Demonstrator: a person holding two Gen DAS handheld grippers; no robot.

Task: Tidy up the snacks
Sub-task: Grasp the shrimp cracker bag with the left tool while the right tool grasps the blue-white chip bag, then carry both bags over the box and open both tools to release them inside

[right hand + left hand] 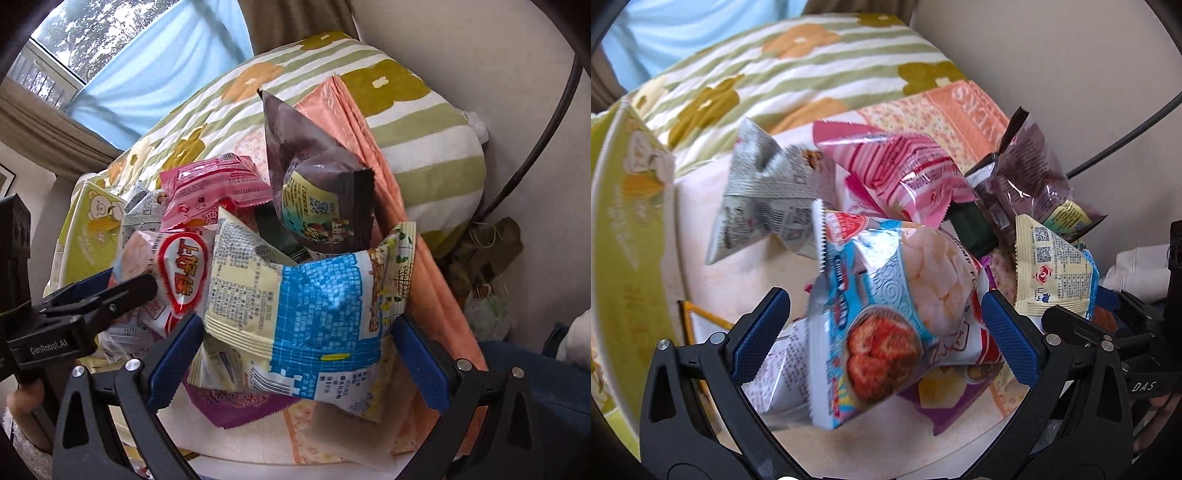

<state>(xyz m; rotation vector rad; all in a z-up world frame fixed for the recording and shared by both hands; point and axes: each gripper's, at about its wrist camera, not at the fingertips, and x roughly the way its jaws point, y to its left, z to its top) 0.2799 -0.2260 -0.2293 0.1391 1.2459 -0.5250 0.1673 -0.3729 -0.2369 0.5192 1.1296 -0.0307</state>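
Snack pile on a pale round tabletop [746,273], bed w/ striped flower-print quilt [798,70] behind. L gripper [882,334]: blue-padded fingers spread wide, either side of a shrimp-chip bag [886,314] (light blue, pink chips, red shrimp pic); bag sits tilted btwn the pads, cannot tell if either pad touches it, not clamped. Silver-grey packet [761,206] just behind-left of it, blurred. Pink striped packet [901,173] propped above the pile centre; brown packet [1030,173] to its right, leaning upright. Purple packet [945,406] flat under the shrimp bag. Yellow-green box [628,221] w/ bear print at table's left edge. R gripper [297,354]: fingers also wide apart, bracketing a cream-and-blue packet [314,314] w/ printed back panel facing cam; contact w/ pads unclear. In R wrist view the L gripper's black finger reaches in from left toward the shrimp bag's red-oval logo side. Salmon-orange floral bag [373,177] stands along right side of pile, behind the brown packet. Dark cable [535,140] curves along the wall, right.
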